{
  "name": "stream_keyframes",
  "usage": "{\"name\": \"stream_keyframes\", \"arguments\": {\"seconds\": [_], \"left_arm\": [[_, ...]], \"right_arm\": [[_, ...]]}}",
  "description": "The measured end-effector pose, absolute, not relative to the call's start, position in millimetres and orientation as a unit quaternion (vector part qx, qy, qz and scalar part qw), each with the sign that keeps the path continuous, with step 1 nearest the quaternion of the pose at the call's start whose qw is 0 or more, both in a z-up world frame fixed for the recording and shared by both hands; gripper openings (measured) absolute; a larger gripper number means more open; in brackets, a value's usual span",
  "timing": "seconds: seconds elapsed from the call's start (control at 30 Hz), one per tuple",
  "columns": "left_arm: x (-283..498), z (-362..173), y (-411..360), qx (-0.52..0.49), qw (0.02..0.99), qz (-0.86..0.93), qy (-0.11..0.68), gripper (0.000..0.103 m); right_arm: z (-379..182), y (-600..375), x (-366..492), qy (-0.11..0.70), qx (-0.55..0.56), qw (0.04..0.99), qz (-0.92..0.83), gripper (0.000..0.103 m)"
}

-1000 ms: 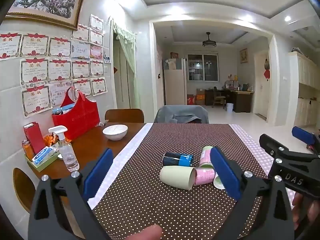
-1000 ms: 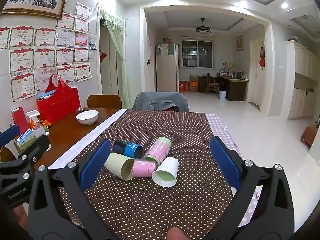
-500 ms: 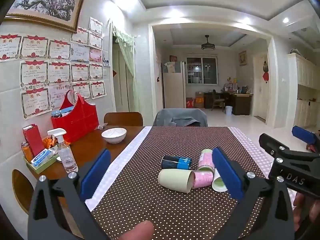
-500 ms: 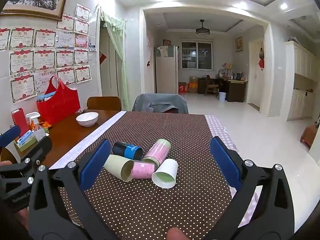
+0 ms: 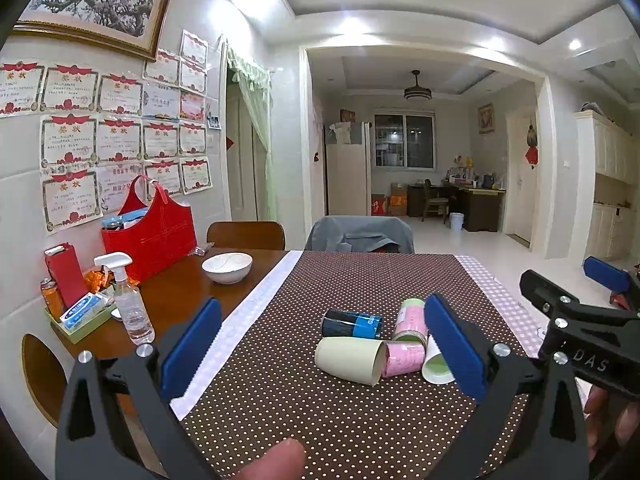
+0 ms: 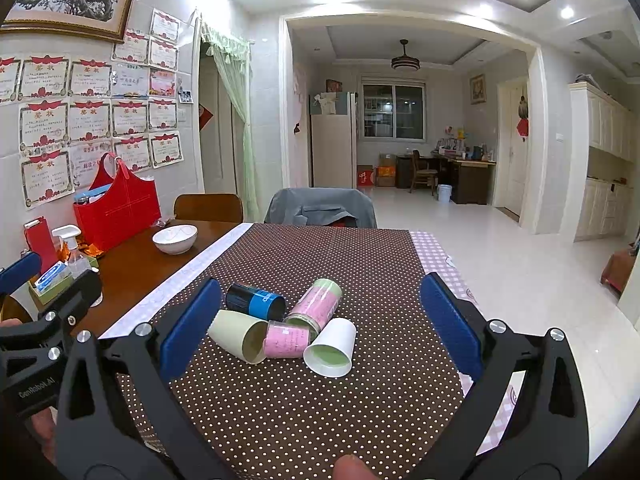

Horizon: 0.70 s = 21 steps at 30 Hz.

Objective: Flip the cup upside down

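Note:
Several cups lie on their sides in a cluster on the brown dotted tablecloth (image 6: 304, 408): a pale green cup (image 6: 236, 334) (image 5: 348, 360), a small pink cup (image 6: 287, 339) (image 5: 402, 358), a taller pink and green cup (image 6: 318, 304) (image 5: 410, 318), a dark blue cup (image 6: 256, 302) (image 5: 352, 323) and a white cup with a green inside (image 6: 332, 348) (image 5: 434, 364). My left gripper (image 5: 324, 348) is open and empty, held short of the cluster. My right gripper (image 6: 320, 326) is open and empty, also short of it. Each gripper shows at the other view's edge.
A white bowl (image 5: 227, 267), a spray bottle (image 5: 128, 300), a red bag (image 5: 154, 230) and a tray of small items (image 5: 80, 314) stand on the bare wood at the left. Two chairs (image 5: 360, 236) stand at the table's far end.
Both grippers have edged slightly, so the cups sit a little lower and nearer in view. Both stay open. The cups have not moved.

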<state>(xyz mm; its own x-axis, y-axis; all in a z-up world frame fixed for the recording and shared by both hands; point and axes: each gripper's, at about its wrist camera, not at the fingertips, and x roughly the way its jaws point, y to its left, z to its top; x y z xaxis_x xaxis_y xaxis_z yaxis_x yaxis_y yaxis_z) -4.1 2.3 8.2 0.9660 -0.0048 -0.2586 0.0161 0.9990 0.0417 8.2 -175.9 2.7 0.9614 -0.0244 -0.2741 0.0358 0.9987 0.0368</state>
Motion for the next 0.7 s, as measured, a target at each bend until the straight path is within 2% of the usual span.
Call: {"name": "stream_keyframes", "arguments": {"seconds": [0.7], "left_arm": [[-2.6, 6.0, 4.2, 0.021, 0.991, -0.004, 0.134, 0.099]], "right_arm": [[4.7, -178.7, 8.6, 0.141, 0.021, 0.990, -0.016, 0.097]]}}
